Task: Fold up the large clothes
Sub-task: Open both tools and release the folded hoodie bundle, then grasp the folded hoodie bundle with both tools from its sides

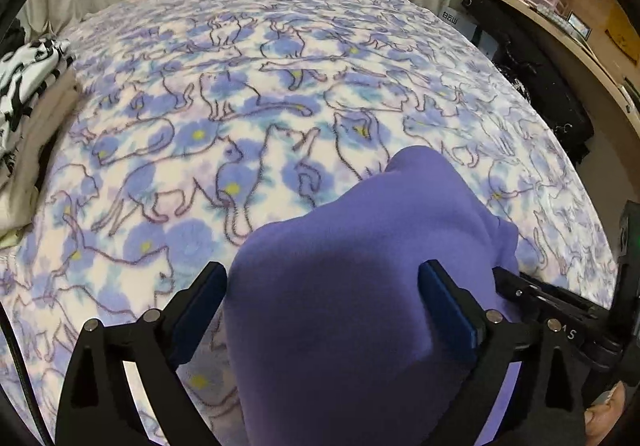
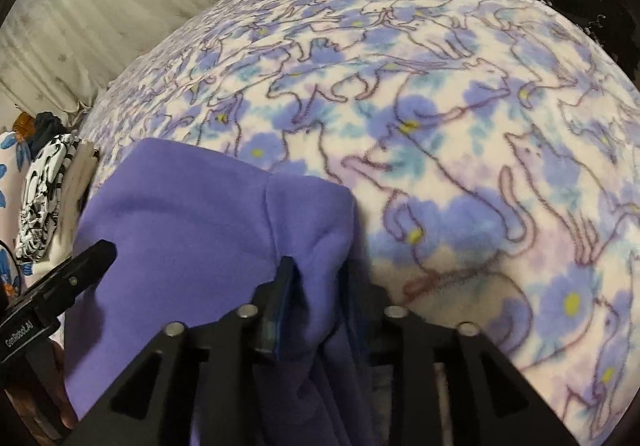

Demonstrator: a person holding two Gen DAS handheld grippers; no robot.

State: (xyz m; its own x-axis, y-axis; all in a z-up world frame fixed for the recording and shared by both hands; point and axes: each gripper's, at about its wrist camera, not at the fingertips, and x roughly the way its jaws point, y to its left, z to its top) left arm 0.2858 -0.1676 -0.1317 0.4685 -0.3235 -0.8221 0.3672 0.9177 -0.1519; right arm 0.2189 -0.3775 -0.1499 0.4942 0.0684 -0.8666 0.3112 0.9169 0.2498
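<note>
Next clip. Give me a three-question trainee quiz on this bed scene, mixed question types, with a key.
1. True or false: the purple garment lies between the left gripper fingers.
2. What is printed on the blanket? A) stripes B) cats and flowers C) stars
3. Fill in: the folded clothes pile sits at the bed's ___ edge in the left wrist view.

Key: 1 true; 2 B; 3 left.
</note>
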